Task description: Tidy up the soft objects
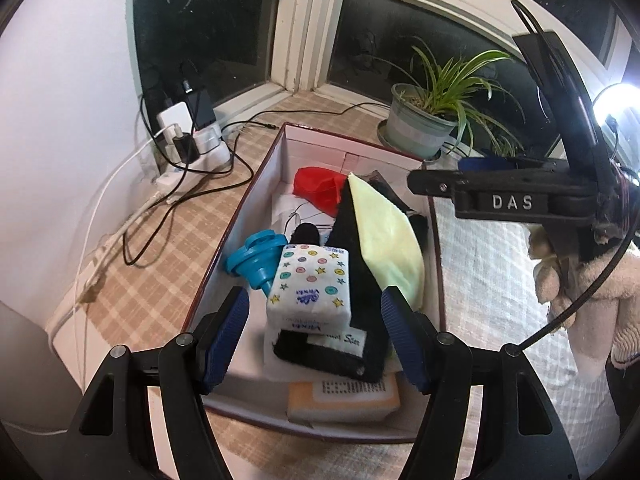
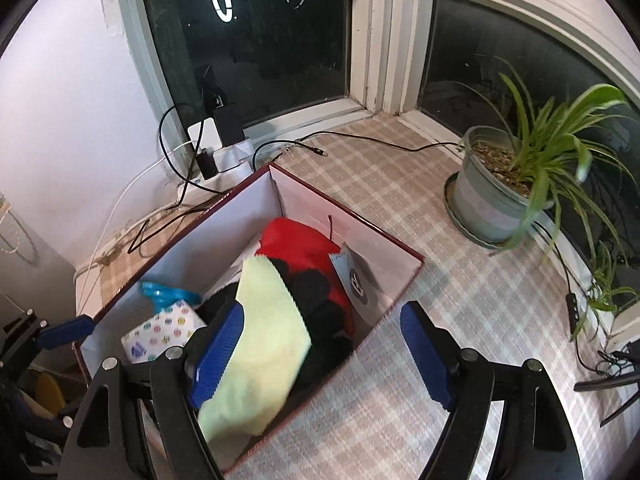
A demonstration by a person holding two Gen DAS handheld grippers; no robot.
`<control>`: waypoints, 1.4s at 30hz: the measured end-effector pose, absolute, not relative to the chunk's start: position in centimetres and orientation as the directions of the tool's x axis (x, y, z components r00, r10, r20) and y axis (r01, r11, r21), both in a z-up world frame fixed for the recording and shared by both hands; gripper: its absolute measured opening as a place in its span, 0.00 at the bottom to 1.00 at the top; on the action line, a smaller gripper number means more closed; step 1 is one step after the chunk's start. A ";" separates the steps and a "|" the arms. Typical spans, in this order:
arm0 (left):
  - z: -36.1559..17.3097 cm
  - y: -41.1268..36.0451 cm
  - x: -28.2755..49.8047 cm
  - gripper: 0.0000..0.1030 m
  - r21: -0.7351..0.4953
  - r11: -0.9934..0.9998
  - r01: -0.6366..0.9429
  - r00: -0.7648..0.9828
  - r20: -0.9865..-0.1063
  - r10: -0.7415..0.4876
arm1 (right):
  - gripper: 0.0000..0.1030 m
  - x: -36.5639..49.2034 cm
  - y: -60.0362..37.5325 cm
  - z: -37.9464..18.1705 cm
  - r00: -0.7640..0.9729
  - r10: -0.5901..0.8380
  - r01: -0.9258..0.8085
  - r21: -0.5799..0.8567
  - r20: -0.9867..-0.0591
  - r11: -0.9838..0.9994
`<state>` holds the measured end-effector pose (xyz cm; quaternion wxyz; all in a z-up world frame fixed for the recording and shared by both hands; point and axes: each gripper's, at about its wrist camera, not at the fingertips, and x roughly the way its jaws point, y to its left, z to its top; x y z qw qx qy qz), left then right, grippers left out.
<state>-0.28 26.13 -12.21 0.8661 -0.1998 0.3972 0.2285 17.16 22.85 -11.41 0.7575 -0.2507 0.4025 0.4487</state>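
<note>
the left gripper (image 1: 314, 336) stood wide and empty above the tissue pack (image 1: 310, 286); the right gripper (image 2: 320, 356) was likewise spread, holding nothing, over the yellow cloth (image 2: 260, 344). both items lay inside the cardboard box (image 1: 236, 216), the red fabric (image 2: 298, 244) behind. recommended: withdraw upward, clear of the box walls.

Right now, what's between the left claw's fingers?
In the left wrist view, the left claw stands open over the box, with the dotted tissue pack between its fingers, untouched.
</note>
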 end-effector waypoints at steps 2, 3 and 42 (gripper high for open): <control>-11.9 25.5 -0.7 0.66 -0.158 0.814 -0.559 0.582 -0.773 0.250 | 0.75 16.9 21.8 -11.1 0.277 0.484 -0.881 -0.017 -0.830 0.474; -11.7 25.2 -0.9 0.66 -0.156 0.813 -0.561 0.584 -0.771 0.255 | 0.75 16.8 21.4 -11.0 0.275 0.487 -0.881 -0.014 -0.829 0.473; -6.0 12.4 -6.5 0.67 -0.104 0.718 -0.688 0.584 -0.667 0.463 | 0.77 7.3 -0.2 -5.6 0.386 0.645 -0.863 -0.011 -0.660 0.506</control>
